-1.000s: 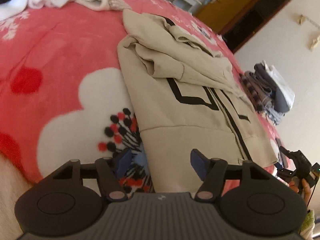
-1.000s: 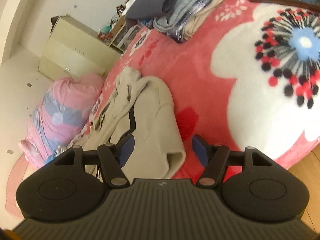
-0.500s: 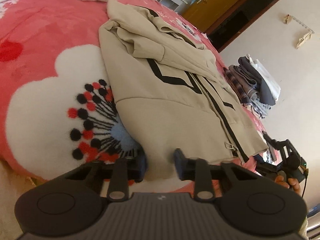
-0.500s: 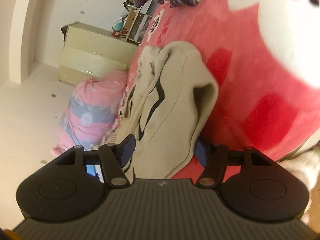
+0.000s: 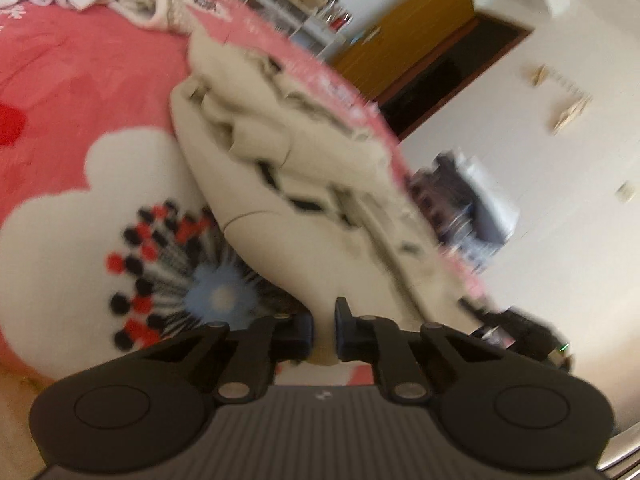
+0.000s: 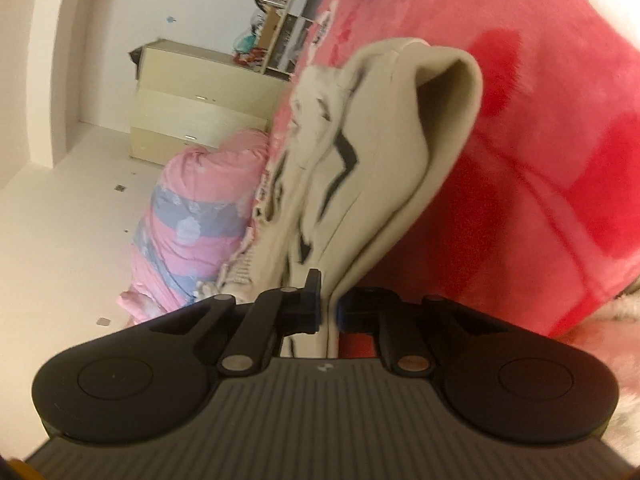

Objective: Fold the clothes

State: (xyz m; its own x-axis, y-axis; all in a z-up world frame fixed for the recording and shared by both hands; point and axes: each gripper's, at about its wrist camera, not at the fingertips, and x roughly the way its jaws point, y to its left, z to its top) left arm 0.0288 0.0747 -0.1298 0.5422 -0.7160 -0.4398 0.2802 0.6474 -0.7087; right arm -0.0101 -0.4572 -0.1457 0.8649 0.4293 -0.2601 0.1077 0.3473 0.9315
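Gripping the hem of the beige hoodie [image 5: 280, 184] at the near edge of the bed [image 5: 80, 92], my left gripper [image 5: 323, 334] has its jaws pinched narrow on the cloth. My right gripper [image 6: 329, 312] clamps another edge of it likewise, the fabric lifting off the red blanket [image 6: 540, 160].

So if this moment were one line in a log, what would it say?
step: lift hem | left claw: shut on jacket | right claw: shut on jacket | under it: blanket | fold: not done
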